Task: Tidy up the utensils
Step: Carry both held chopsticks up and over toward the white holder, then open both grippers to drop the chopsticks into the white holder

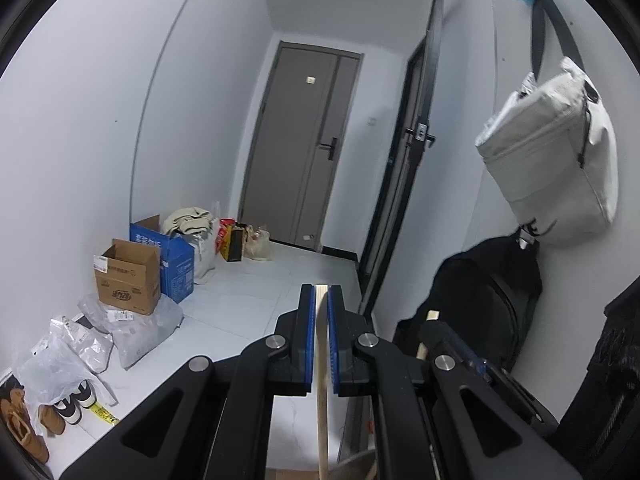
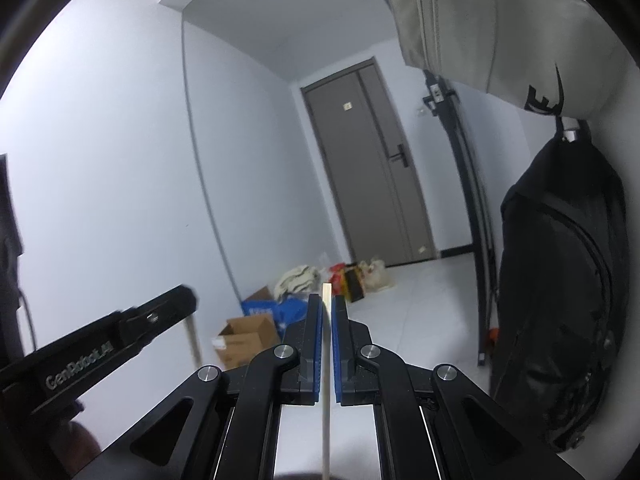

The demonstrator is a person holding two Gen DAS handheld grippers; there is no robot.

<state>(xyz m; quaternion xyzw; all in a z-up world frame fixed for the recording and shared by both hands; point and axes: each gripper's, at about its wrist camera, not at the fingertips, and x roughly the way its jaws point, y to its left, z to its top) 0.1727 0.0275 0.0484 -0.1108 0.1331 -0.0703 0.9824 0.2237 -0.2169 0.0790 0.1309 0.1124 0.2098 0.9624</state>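
My left gripper (image 1: pixel 321 294) is shut on a light wooden utensil handle (image 1: pixel 321 380) that runs up between its blue pads; the top end sticks out just past the fingertips. My right gripper (image 2: pixel 328 304) is shut on a second thin pale wooden handle (image 2: pixel 326 400), also upright between the pads. The right gripper also shows in the left wrist view (image 1: pixel 432 332) with its handle tip. The left gripper shows in the right wrist view (image 2: pixel 176 300) at lower left with its handle hanging below. The utensil heads are hidden below both views.
Both grippers point down a hallway at a grey door (image 1: pixel 308 152). Cardboard boxes (image 1: pixel 128 276), plastic bags (image 1: pixel 124 328) and shoes (image 1: pixel 68 404) line the left wall. A black backpack (image 1: pixel 492 300) and a white bag (image 1: pixel 560 160) hang on the right wall, close by.
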